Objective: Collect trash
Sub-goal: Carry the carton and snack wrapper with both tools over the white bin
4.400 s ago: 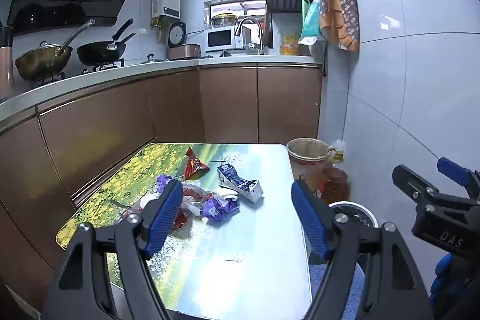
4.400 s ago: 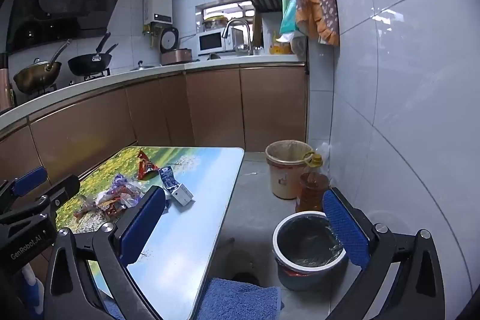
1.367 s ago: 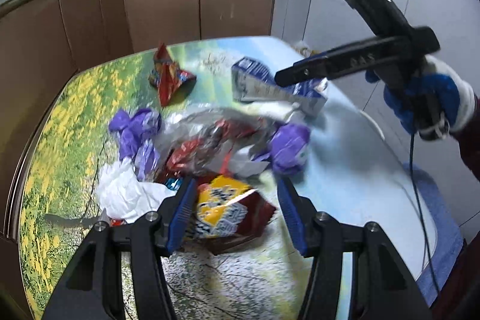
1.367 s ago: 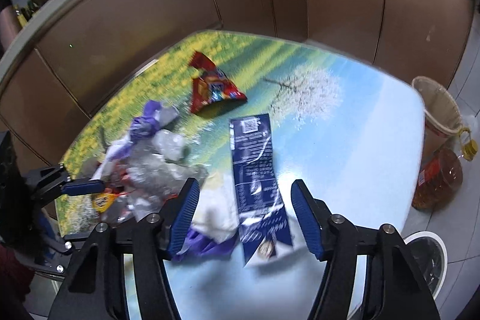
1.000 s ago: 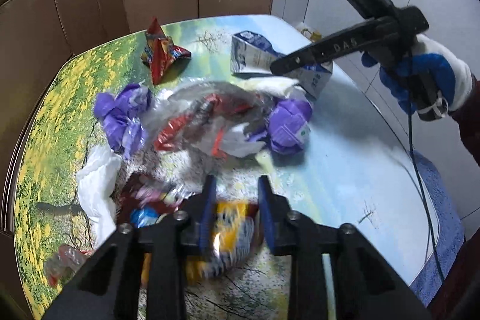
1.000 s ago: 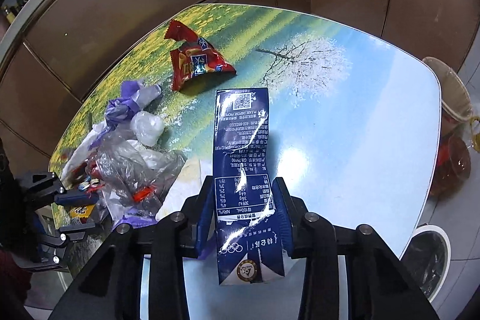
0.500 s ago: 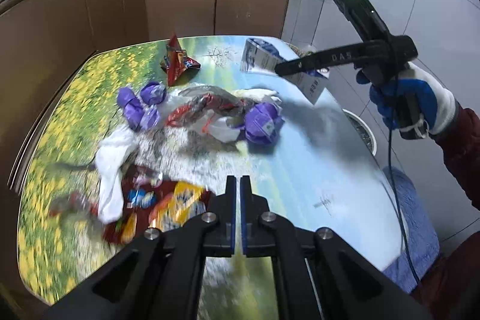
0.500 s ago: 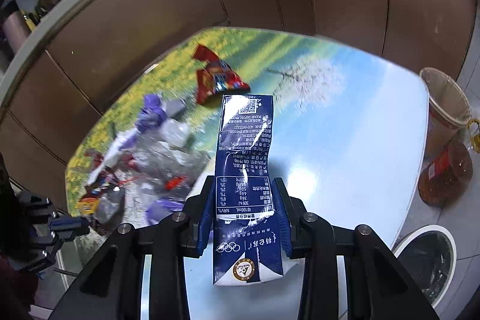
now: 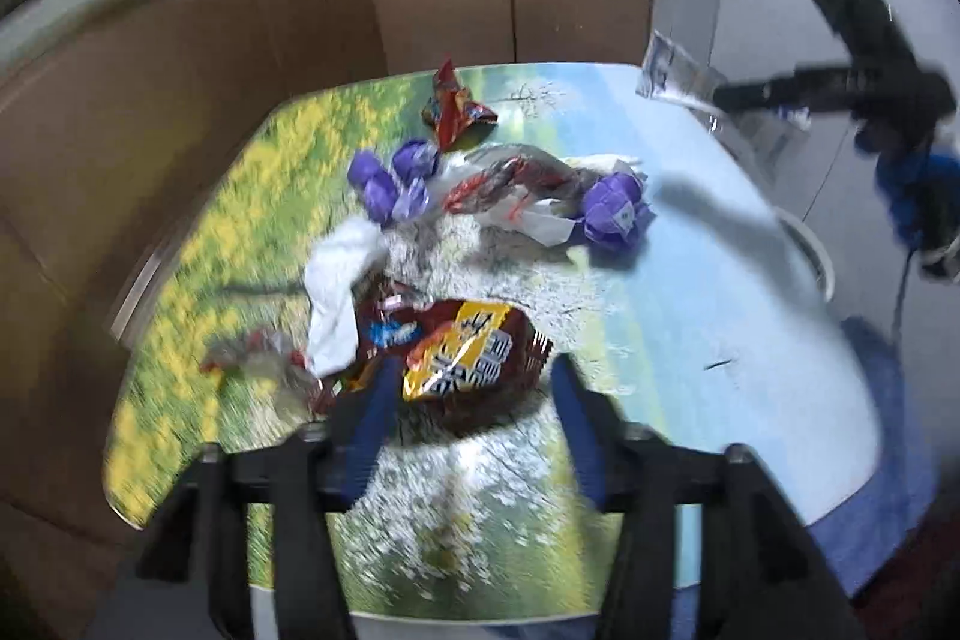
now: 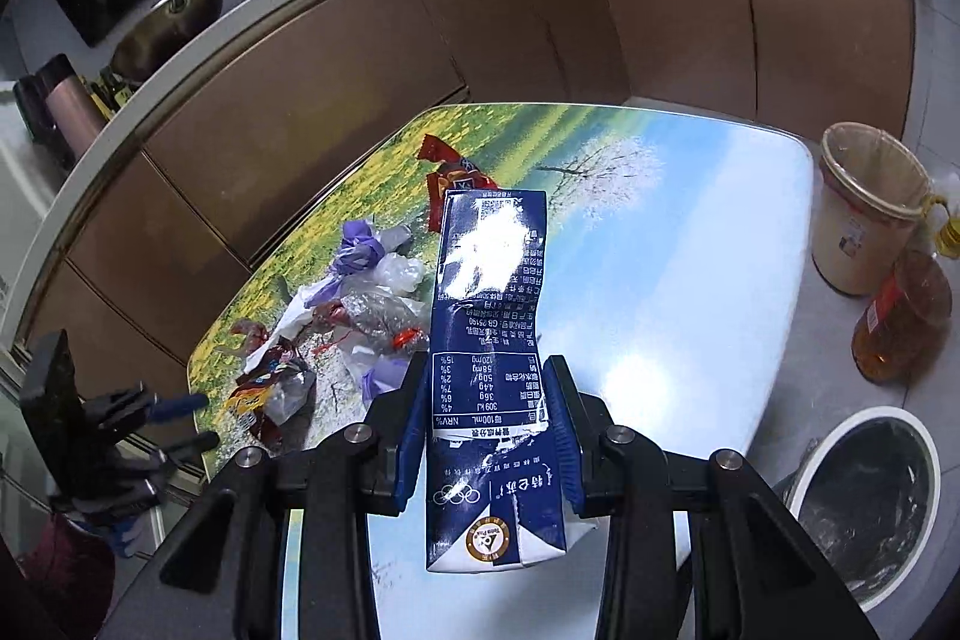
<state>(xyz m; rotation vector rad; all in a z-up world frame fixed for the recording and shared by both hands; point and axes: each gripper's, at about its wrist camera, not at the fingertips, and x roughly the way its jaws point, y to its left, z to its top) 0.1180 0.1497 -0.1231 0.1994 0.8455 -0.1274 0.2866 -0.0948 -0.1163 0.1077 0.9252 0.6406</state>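
Note:
My right gripper point(image 10: 489, 412) is shut on a flattened blue milk carton point(image 10: 489, 316), held in the air above the picture-printed table point(image 10: 690, 250). From the left wrist view the same carton point(image 9: 666, 70) and right gripper point(image 9: 774, 91) hang over the table's far right corner. My left gripper point(image 9: 471, 400) is low over the near edge, its jaws opening. A yellow-and-red snack packet point(image 9: 465, 352) lies between the fingertips, and the pads do not press it. Beyond it lie a white tissue point(image 9: 342, 292), purple wrappers point(image 9: 612, 211), a clear plastic bag point(image 9: 516, 178) and a red snack packet point(image 9: 453, 106).
On the floor right of the table stand a beige lined bin point(image 10: 864, 208), an oil bottle point(image 10: 906, 316) and a white-rimmed bin with a black liner point(image 10: 870, 502). Brown cabinets point(image 10: 420, 58) run behind the table. A blue mat point(image 9: 870, 538) lies by its near right corner.
The left jaws, shut beside the snack packet half a second ago, now stand apart around it. The right gripper has carried the carton up off the table.

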